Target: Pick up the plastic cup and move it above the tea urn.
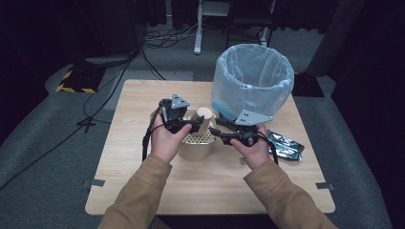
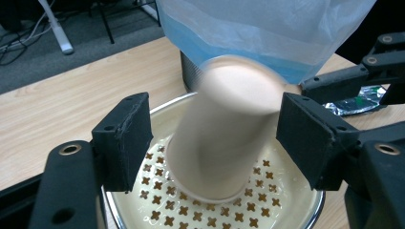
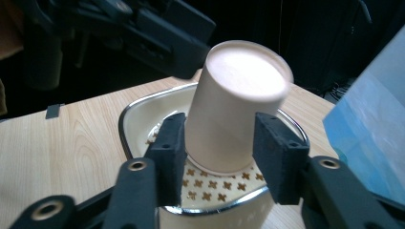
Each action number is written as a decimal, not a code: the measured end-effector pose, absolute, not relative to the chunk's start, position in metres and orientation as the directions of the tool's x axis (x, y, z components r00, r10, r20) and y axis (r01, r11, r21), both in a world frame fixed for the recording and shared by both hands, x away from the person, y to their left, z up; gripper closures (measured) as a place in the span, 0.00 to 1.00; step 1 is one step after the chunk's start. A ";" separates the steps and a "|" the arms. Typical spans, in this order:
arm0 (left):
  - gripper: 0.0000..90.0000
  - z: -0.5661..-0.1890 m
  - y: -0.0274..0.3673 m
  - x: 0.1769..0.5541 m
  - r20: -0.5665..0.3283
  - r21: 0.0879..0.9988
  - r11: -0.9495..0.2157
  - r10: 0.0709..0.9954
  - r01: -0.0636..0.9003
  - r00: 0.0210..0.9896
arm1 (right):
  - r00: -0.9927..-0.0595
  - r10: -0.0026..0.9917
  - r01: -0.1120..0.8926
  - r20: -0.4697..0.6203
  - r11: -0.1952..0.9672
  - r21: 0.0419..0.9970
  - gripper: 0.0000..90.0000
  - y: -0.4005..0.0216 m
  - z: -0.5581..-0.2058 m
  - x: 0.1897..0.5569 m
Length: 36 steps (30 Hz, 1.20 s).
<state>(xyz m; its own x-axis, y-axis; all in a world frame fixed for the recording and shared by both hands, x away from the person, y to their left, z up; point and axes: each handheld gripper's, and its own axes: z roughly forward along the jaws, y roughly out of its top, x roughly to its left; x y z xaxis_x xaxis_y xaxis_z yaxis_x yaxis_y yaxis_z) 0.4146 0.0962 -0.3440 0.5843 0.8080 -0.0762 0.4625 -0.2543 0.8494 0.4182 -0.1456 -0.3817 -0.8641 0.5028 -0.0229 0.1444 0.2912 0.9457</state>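
the right gripper (image 3: 217, 157), low in its own view, has its pads closed on an upside-down paper cup (image 3: 236, 105) standing in the perforated strainer bowl (image 3: 143, 114). the left gripper (image 2: 215, 138) stands wide around it. lifting it toward the lined bin (image 1: 253, 78), upper right, seems left.

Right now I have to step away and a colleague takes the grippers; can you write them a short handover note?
Left gripper: open, jaws standing on either side of the paper cup, not touching it.
Right gripper: pads against the cup's sides near its base, so it looks shut on it.
The cup stands upside down and tilted on the perforated insert of the cream container, mid-table. The lined bin stands just behind; a foil wrapper lies at the right.
Done: cup gripped.
Left, probably: lift the cup out and drop it in the bin, then the wrapper.
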 end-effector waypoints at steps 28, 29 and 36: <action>0.24 -0.350 0.161 0.359 -0.060 0.871 -0.236 0.819 0.431 0.570 | -0.865 0.502 0.227 0.011 0.371 0.900 0.25 -0.081 -0.376 0.463; 0.24 -0.353 0.163 0.357 -0.061 0.875 -0.225 0.826 0.428 0.560 | -0.865 0.502 0.232 0.017 0.369 0.900 0.29 -0.080 -0.377 0.463; 0.23 -0.367 0.171 0.347 -0.079 0.863 -0.224 0.825 0.453 0.559 | -0.865 0.501 0.228 0.012 0.371 0.900 0.36 -0.078 -0.375 0.464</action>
<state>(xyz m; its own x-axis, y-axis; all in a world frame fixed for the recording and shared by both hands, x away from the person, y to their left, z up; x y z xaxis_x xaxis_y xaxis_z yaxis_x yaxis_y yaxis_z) 0.3475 0.1709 -0.3668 0.5590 0.8254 -0.0789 0.4527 -0.2241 0.8630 0.4635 -0.0783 -0.3748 -0.8651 0.5014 0.0121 0.2275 0.3708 0.9004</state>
